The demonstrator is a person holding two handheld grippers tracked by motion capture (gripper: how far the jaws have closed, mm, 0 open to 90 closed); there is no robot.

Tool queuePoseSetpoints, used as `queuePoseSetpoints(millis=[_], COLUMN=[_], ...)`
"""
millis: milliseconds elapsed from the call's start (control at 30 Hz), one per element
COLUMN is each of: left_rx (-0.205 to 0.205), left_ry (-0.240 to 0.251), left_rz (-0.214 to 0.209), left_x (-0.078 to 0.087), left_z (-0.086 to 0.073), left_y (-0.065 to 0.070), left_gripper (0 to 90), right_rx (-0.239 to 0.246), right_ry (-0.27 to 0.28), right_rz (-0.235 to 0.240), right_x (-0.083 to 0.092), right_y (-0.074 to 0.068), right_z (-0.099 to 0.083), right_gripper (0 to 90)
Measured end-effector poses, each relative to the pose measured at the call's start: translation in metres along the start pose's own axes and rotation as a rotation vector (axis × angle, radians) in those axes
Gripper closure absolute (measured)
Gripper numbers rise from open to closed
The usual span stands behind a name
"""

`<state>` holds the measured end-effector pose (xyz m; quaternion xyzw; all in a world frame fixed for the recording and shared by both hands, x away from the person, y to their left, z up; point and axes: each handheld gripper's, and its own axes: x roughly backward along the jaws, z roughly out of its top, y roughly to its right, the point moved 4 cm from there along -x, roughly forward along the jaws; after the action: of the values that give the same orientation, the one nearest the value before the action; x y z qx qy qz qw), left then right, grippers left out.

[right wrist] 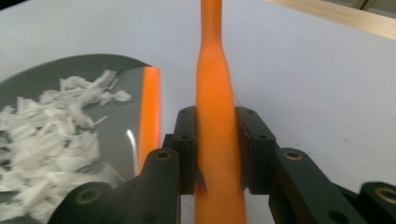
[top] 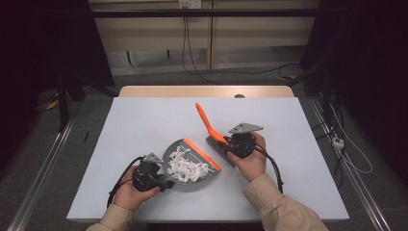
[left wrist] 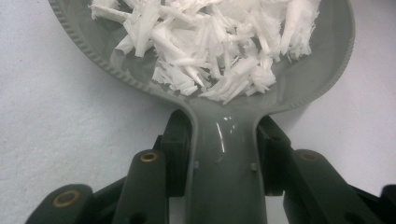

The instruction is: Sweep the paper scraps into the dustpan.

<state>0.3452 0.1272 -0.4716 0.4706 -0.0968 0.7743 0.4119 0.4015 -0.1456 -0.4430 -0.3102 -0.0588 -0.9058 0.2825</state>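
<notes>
White tabletop [top: 144,120], grey orange-lipped dustpan [top: 179,180] of white shreds [top: 185,166] clamped in left gripper [top: 166,183], orange brush [top: 208,122] in right gripper [top: 226,143].

Grey dustpan [top: 179,179] with orange lip, white paper shreds [top: 185,165], orange brush handle [top: 206,120]
</notes>
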Motion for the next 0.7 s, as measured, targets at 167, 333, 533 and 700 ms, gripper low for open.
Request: queuePoseSetpoints(millis=[167,333,533,700], left_rx=[0.009,0.007,0.002,0.004], left_ry=[0.001,0.009,0.019,0.036], left_rz=[0.008,0.012,0.023,0.045], left_x=[-0.001,-0.002,-0.003,-0.002], left_z=[0.002,0.001,0.001,0.002], left_y=[0.0,0.001,0.002,0.0], left_gripper=[62.8,62.4,62.4,63.0], right_rx=[-0.04,0.054,0.001,-0.015], right_ry=[0.02,0.045,0.051,0.06], right_rz=[0.138,0.125,0.123,0.107], right_x=[0.002,0.01,0.01,0.01], right_y=[-0.024,-0.038,-0.027,-0.018], right_z=[0.001,0.017,0.017,0.016], right_gripper=[71.7,71.7,71.7,71.7])
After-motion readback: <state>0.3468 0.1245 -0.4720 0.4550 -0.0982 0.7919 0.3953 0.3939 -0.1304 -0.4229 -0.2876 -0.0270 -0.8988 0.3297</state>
